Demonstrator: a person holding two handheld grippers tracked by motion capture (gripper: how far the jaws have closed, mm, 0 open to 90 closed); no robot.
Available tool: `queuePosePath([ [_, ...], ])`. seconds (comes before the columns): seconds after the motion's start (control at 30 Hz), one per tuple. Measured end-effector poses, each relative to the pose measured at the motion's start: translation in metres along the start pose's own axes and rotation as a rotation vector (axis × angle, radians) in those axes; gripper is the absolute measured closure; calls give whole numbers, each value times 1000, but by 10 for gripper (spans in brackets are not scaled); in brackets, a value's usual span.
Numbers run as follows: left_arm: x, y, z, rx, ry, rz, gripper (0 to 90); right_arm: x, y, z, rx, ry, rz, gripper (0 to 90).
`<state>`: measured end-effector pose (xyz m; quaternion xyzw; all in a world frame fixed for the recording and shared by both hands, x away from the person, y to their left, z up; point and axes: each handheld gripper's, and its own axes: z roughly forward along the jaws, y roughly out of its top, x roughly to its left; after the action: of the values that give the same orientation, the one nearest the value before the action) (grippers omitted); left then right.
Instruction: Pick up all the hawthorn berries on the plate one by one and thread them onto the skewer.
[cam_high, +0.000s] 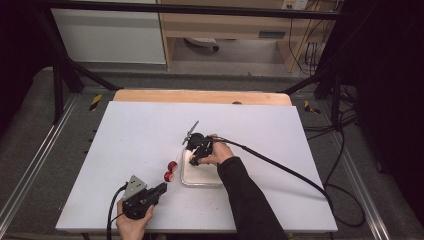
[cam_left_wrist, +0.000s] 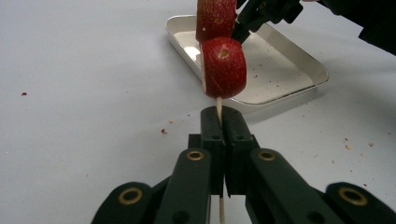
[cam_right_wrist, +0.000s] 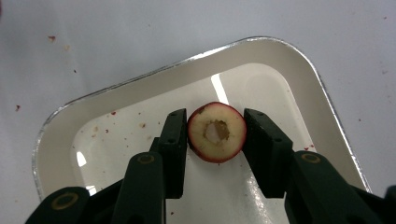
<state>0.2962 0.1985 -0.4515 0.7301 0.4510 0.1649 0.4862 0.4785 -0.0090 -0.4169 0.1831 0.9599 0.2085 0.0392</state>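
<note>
My left gripper (cam_high: 164, 187) lies near the table's front edge, shut on a thin wooden skewer (cam_left_wrist: 218, 103). Two red fruit pieces (cam_left_wrist: 224, 67) are threaded on the skewer, one beyond the other (cam_left_wrist: 215, 18), and they point toward the tray (cam_high: 200, 181). My right gripper (cam_right_wrist: 216, 131) reaches down into the shallow metal tray (cam_right_wrist: 140, 88). Its jaws stand on either side of a round cut fruit piece (cam_right_wrist: 217, 133) with red skin, pale flesh and a cored middle. Both pads touch the piece's sides.
The tray sits on a white sheet (cam_high: 125, 145) that covers the table, with a wooden strip (cam_high: 200, 96) along the far edge. Red crumbs dot the sheet and the tray floor. The right gripper's cable (cam_high: 280, 167) trails off to the right.
</note>
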Motion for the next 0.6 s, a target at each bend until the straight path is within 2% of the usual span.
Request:
queuePosePath([
  [0.13, -2, 0, -1, -11, -2, -1, 885, 1, 0, -13, -46, 6, 80, 615],
  [0.23, -3, 1, -1, -17, -7, -6, 885, 2, -2, -27, -105, 10, 155, 616],
  [0.33, -6, 1, -1, -21, -14, -4, 885, 4, -7, -41, -175, 32, 265, 617],
  [0.53, -13, 3, 0, -41, -31, -1, 885, 6, -25, -67, -314, 81, 455, 617],
  [0.6, -16, 3, 0, -51, -38, -5, 885, 6, -33, -74, -376, 105, 513, 618],
])
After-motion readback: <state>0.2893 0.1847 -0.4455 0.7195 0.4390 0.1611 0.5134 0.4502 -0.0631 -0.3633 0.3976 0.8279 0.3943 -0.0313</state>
